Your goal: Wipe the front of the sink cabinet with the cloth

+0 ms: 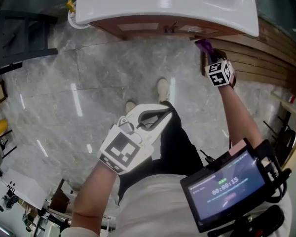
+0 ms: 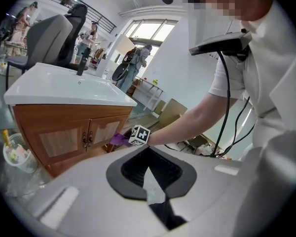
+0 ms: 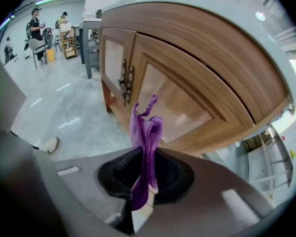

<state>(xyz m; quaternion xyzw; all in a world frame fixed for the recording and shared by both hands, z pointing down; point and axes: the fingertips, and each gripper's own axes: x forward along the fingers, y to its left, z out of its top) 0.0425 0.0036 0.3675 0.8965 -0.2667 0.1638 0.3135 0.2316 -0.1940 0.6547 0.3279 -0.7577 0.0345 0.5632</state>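
Standing on grey marble floor before the sink cabinet, pale shoes pointed toward it. Passing, at far left, a small white bucket just beside the cabinet's left corner, something yellow poking out of it. Holding the left gripper low and well back from the wood, over the legs, with its jaws pressed together and gripping nothing. Facing two panelled wooden doors under the white basin, with a pair of metal handles at the doors' meeting edge. Pinching the purple cloth in the right gripper, jaws clamped on its lower part and the loose end standing up ahead of the tips. Presenting that cloth at the right-hand door, to the right of the handles and close against the panel — actual contact hard to confirm. Showing the marker cube just behind the cloth, forearm stretched forward from the body. Ending at the right with wooden slats beyond the cabinet and a lit screen worn at chest level.
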